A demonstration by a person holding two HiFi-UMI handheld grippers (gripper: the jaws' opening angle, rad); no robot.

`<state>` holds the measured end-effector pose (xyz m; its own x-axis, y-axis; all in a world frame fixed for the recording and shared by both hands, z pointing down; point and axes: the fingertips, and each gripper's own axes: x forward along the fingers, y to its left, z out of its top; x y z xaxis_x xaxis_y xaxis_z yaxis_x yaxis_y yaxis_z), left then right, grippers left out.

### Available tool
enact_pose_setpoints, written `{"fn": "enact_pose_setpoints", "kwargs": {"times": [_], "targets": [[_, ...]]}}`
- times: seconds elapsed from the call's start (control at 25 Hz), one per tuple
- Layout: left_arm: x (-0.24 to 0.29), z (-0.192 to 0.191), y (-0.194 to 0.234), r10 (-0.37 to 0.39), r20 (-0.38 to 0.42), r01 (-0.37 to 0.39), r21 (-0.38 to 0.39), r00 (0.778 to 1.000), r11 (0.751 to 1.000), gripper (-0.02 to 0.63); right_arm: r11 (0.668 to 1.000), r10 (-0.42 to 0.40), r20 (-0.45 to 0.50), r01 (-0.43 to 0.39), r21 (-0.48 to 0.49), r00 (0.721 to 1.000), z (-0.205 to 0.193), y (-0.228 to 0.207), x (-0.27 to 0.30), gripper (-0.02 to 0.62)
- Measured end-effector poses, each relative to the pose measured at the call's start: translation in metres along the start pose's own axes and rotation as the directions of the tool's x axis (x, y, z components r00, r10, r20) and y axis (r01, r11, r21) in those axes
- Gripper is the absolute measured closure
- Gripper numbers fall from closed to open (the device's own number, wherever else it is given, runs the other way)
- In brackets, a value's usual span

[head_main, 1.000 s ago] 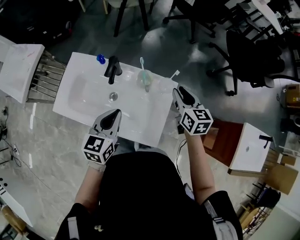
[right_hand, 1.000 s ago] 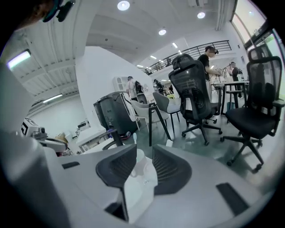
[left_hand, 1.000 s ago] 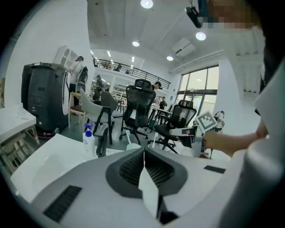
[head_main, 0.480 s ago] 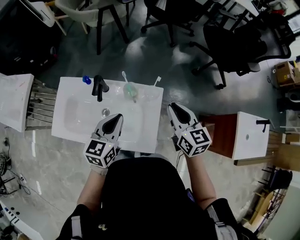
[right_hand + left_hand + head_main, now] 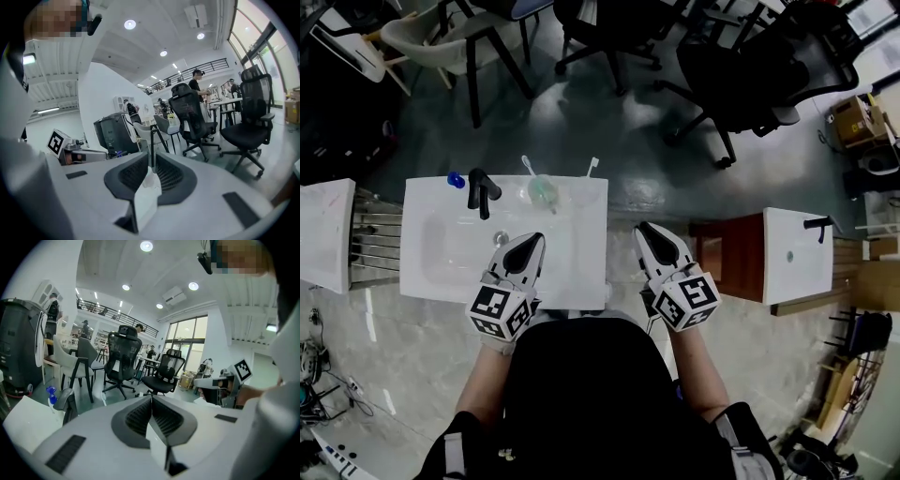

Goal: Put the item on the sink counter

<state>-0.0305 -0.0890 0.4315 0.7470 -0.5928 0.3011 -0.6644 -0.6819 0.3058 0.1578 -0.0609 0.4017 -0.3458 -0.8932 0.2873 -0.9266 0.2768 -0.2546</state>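
Jaws of my left gripper [image 5: 533, 240] met, empty; those of my right gripper [image 5: 645, 229] were closing on nothing.
I could read no print on the distant toothbrush cup [image 5: 542, 190].

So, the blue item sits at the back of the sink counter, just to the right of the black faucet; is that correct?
Not quite. The blue item does sit at the back of the sink counter, but just to the left of the black faucet, not the right. The head view shows this; it is the pale green cup that stands on the faucet's right.
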Motion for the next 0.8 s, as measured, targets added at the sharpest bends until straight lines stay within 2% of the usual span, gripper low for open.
{"fn": "enact_pose_setpoints", "kwargs": {"times": [0.28,0.56,0.8], "targets": [[0.004,0.005,-0.008,-0.022,0.013,0.022,0.014,1.000,1.000,0.583,1.000,-0.009,0.024,0.009,0.002,1.000,0.004,0.000,-0.009,0.529],[0.004,0.008,-0.011,-0.027,0.028,0.026,0.024,0.999,0.999,0.583,0.996,0.005,0.007,-0.004,-0.086,1.000,0.000,0.010,-0.005,0.532],[0.001,0.009,-0.007,-0.016,0.040,0.015,0.030,0.999,0.999,0.581,0.997,0.016,0.001,-0.016,-0.078,1.000,-0.003,0.016,-0.001,0.532]]}}
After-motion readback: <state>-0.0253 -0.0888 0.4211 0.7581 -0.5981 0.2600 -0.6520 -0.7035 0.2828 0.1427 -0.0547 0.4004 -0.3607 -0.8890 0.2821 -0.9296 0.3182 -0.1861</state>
